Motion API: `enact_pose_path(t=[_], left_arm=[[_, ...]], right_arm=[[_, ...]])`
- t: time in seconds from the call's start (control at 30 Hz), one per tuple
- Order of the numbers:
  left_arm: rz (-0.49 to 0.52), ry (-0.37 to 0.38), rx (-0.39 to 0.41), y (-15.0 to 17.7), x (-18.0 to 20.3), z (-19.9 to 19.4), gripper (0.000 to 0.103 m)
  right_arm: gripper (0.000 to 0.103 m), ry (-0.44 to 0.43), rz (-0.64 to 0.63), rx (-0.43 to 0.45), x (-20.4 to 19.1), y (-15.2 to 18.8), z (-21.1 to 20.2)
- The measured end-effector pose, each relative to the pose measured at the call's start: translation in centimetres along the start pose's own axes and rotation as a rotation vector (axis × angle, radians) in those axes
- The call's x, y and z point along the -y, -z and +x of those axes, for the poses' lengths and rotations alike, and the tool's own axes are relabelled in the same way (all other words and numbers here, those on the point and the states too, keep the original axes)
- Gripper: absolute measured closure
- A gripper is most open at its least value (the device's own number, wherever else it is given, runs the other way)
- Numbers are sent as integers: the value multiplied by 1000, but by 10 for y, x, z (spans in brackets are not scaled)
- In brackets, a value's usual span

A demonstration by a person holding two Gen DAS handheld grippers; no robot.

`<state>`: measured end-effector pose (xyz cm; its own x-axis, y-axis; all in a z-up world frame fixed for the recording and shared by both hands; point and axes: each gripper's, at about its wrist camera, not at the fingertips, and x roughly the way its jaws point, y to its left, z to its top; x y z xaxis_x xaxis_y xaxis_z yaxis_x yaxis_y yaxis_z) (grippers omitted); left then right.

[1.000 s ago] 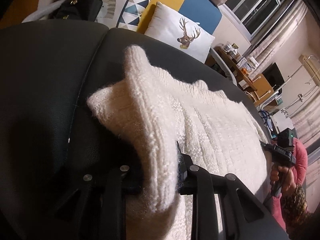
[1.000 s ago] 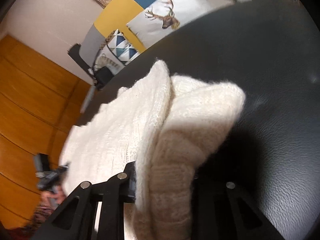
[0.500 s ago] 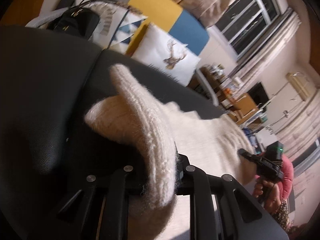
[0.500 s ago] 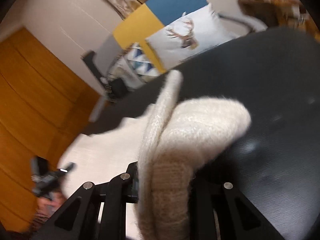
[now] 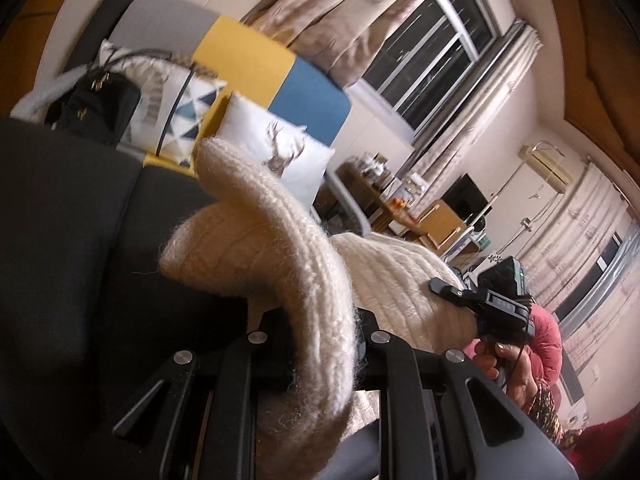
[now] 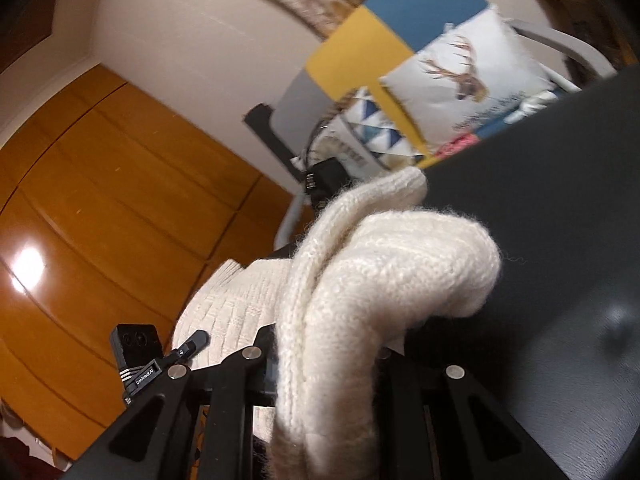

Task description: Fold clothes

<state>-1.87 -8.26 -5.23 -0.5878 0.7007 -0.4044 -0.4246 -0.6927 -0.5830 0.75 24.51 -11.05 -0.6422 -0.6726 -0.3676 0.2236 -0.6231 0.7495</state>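
Note:
A cream knit sweater (image 5: 280,240) lies on a black padded surface (image 5: 80,220), with its near edge lifted off it. My left gripper (image 5: 320,320) is shut on a thick fold of that edge, which bulges up over the fingers. In the right wrist view the same sweater (image 6: 380,272) humps over my right gripper (image 6: 328,344), also shut on a bunched fold. Each gripper shows in the other's view: the right gripper (image 5: 452,294), held by a hand, at the sweater's far side, and the left gripper (image 6: 196,338) at the lower left.
Beyond the black surface (image 6: 560,240) stand a deer-print pillow (image 5: 276,152), a triangle-print pillow (image 5: 188,116), a black bag (image 5: 96,108) and a yellow and blue backrest (image 5: 280,76). A cluttered desk (image 5: 400,200) and window are at the right. Orange wooden panels (image 6: 120,200) fill the left.
Both grippers have risen with the sweater's edge still clamped, pulling the fold up off the black surface. Both views have tilted upward, showing more of the room.

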Motion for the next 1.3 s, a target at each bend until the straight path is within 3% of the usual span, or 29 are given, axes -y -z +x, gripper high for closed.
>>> enact_pose_path(t=[0.37, 0.63, 0.73, 0.9, 1.07, 1.3], left_arm=[[32, -32, 181, -37, -6, -97, 85], [-18, -157, 312, -63, -56, -176, 85], [-39, -234, 349, -64, -85, -196, 85], [-131, -342, 400, -46, -147, -212, 85], [-246, -436, 393, -19, -211, -207, 85], [-369, -529, 366, 22, -265, -217, 85]], right_arm=[[85, -141, -157, -95, -125, -18, 81], [85, -296, -252, -201, -232, -30, 193], [85, -321, -258, -229, -250, -24, 236], [85, -322, -222, -311, -256, -8, 321], [85, -240, -206, -398, -233, 12, 395], [85, -117, -196, -403, -169, 10, 411]])
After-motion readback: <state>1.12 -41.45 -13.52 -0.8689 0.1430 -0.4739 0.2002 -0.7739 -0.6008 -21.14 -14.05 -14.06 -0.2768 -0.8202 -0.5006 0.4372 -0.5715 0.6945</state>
